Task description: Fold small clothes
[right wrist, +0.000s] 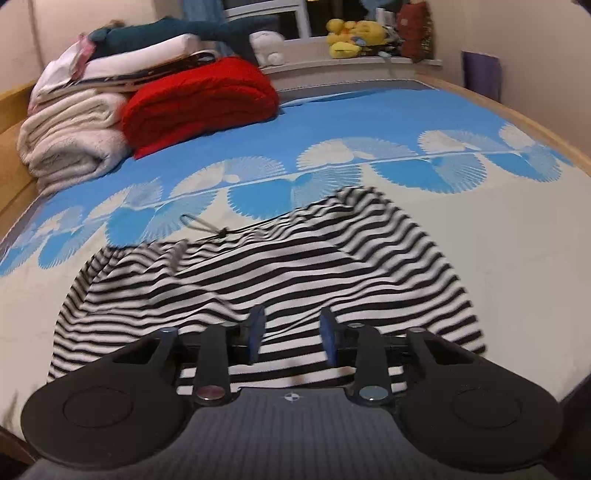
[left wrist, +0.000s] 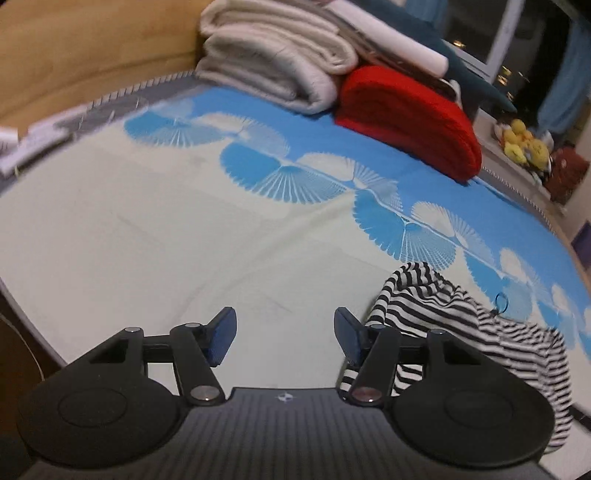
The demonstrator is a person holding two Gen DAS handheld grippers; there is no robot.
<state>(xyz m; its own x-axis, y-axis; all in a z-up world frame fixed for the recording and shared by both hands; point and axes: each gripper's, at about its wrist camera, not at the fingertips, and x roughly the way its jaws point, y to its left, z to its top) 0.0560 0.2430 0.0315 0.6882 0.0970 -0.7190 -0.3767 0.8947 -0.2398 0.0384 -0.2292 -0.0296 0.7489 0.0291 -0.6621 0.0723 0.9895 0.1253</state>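
Spread on the fan-print bedsheet (right wrist: 369,122), the striped garment (right wrist: 258,266) lies under my right gripper (right wrist: 291,338), jaws parted, gripping nothing, while my left gripper (left wrist: 286,336) hangs empty beside it, ready to fold.

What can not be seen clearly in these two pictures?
- Striped garment: near hem hidden behind the right gripper, right wrist view.
- Same garment, left wrist view: part hidden behind the left gripper.
- Yellow toys: small, blurred.
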